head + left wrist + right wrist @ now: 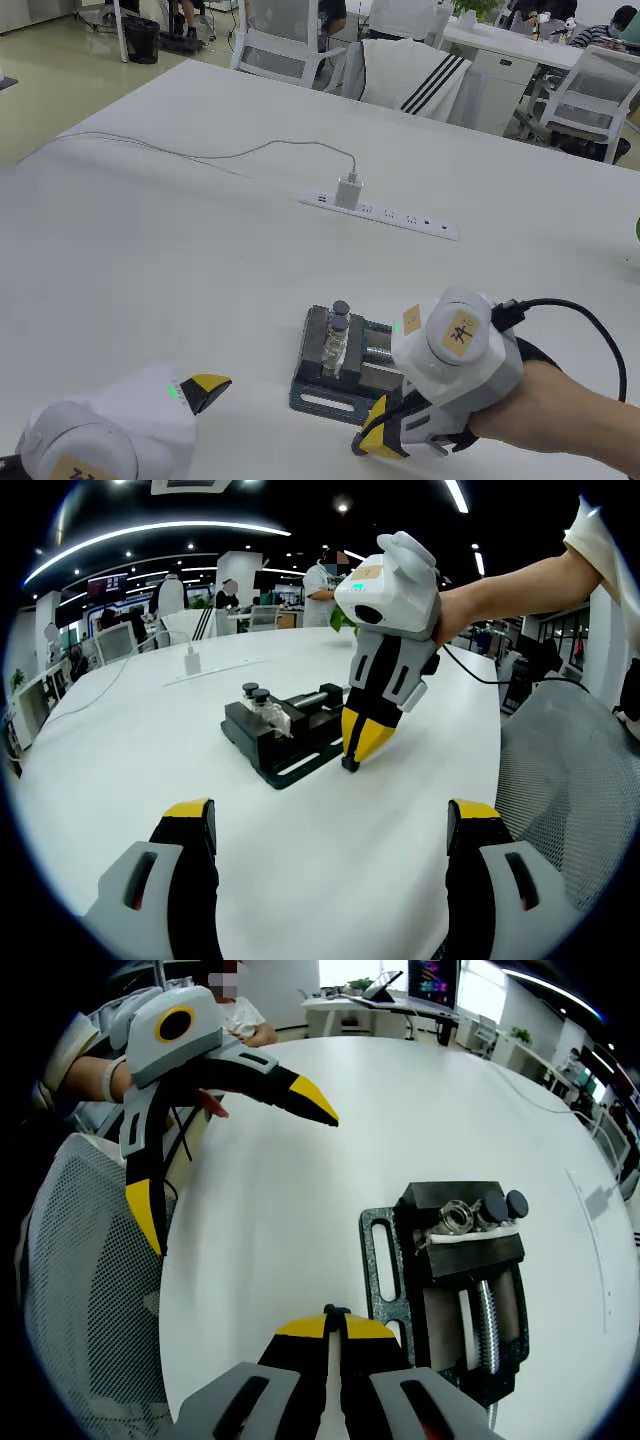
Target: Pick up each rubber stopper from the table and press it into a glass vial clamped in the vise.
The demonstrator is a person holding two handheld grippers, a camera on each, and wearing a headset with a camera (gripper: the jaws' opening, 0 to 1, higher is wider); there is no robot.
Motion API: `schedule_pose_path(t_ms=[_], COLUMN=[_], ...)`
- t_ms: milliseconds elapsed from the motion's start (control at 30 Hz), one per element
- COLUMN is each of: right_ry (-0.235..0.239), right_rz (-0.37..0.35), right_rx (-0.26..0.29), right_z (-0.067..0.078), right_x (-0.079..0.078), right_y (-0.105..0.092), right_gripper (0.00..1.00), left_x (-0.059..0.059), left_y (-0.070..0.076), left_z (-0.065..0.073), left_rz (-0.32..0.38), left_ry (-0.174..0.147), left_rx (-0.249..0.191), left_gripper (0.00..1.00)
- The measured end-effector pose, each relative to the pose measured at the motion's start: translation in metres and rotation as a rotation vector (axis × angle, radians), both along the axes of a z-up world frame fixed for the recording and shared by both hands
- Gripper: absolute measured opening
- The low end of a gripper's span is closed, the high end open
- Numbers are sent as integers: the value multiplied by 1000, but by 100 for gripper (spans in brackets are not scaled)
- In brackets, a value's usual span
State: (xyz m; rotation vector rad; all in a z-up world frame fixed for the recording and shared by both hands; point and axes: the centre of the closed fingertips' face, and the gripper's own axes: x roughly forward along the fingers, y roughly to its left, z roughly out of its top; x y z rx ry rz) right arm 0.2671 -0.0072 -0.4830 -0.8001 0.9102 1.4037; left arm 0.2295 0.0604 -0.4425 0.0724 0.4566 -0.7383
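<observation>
Right gripper [368, 445] at lower right, angled down onto the tabletop [150, 260], fingers together, just beside the vise [335, 395]. Left gripper [328, 818] faces it, fingers wide apart.

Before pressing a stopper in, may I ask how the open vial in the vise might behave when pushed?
Probably won't tip: the vise clamps the open vial upright. It looks like clear glass, so hard pressing could crack it.
</observation>
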Motion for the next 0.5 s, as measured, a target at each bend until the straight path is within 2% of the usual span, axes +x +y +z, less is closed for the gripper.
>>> schedule_pose_path(t_ms=[233,300,367,400,467,500], right_ry=[62,86,130,159,210,240], right_rz=[-92,-152,-227,-273,-338,-378], right_rx=[52,91,147,193,244,291], right_z=[1,4,9,14,21,27], right_x=[-3,-2,0,1,1,3], right_y=[-3,-3,-1,1,2,4], right_gripper=[0,0,0,0,0,0], left_x=[-1,-1,-1,-1,-1,0], left_y=[-1,-1,-2,-3,-4,-5], left_z=[-1,0,0,0,1,2], left_rz=[-2,-4,-6,-7,-12,-16], left_ry=[2,1,-1,-2,-6,-10], left_rx=[1,2,0,-1,0,1], left_gripper=[94,94,94,94,94,94])
